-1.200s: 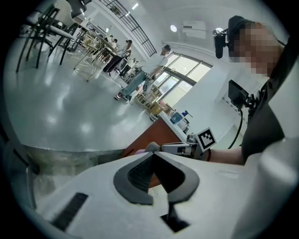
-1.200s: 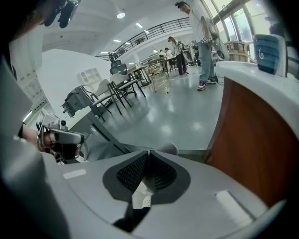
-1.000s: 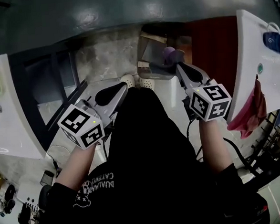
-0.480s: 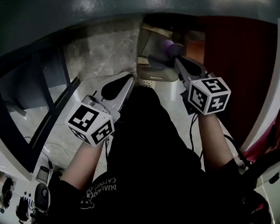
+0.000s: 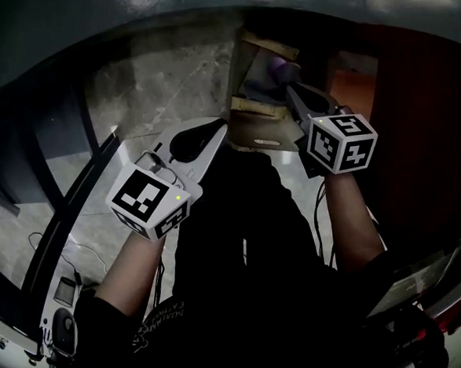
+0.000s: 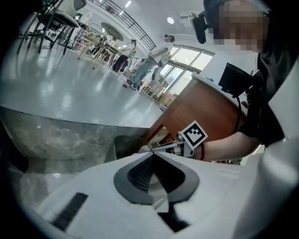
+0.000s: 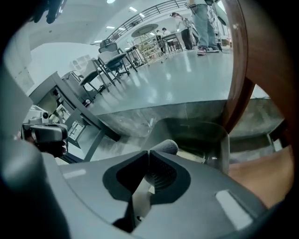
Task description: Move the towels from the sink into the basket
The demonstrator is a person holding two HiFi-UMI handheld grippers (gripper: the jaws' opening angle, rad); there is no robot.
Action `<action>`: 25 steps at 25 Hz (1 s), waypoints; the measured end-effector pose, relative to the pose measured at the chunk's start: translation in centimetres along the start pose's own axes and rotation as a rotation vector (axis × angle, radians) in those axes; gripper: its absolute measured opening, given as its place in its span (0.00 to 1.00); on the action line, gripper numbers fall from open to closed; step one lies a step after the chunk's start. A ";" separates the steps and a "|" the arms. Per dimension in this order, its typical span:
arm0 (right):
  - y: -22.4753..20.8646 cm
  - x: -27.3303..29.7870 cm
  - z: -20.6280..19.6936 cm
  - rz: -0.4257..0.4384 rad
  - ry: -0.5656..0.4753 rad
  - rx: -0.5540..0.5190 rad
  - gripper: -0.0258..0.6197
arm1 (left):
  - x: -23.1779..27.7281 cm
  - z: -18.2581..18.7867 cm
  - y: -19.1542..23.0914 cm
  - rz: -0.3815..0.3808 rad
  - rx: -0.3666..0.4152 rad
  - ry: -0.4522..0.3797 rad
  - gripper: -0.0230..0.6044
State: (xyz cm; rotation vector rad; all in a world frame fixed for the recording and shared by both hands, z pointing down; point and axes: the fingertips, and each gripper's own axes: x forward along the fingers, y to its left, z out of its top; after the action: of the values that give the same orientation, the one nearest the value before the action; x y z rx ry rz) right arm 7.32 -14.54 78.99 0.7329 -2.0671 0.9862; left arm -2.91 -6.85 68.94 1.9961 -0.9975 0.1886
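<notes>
Right tongs (image 5: 292, 90) clamped on a purple towel (image 5: 282, 68), poised at the basket (image 5: 264, 130) just beyond their tips, left tongs (image 5: 219, 128) closed and empty beside them (best lowered well inside before letting go).

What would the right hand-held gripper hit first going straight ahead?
Probably the rounded purple bundle just beyond the tips of the right hand-held gripper, then the translucent plastic basket; depth unclear.

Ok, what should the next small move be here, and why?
Probably lower the right gripper a little toward the basket, then open it. Its jaws are shut on the purple towel, which appears to sit over the basket's open mouth. The left gripper is shut with nothing in it, so it has no part in the drop.
</notes>
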 end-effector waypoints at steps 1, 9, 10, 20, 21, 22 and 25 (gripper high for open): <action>-0.4 1.2 -0.6 0.003 0.003 -0.006 0.08 | 0.4 -0.6 0.8 0.004 0.009 0.002 0.04; -4.9 8.7 -3.8 -0.014 0.014 -0.025 0.08 | 3.7 -5.1 5.5 -0.046 0.017 0.017 0.04; -5.4 9.5 -4.1 -0.010 0.022 -0.018 0.08 | 4.2 -5.5 6.0 -0.051 0.020 0.017 0.04; -8.9 15.7 -11.3 -0.006 0.206 0.019 0.08 | 8.0 -7.0 9.1 -0.068 0.119 0.024 0.04; -9.1 16.3 -11.8 0.004 0.212 0.037 0.08 | 8.2 -7.0 9.2 -0.077 0.141 0.020 0.04; -9.3 16.9 -12.1 0.014 0.214 0.056 0.08 | 8.4 -7.2 9.3 -0.087 0.150 0.026 0.04; -9.7 18.4 -13.0 0.036 0.211 0.102 0.08 | 8.8 -8.2 10.2 -0.099 0.117 0.052 0.04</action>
State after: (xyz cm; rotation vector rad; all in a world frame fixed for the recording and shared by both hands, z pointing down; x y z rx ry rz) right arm 8.39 -12.52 103.39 0.6168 -1.8645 1.1455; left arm -2.40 -8.70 84.56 2.1308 -0.8699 0.2478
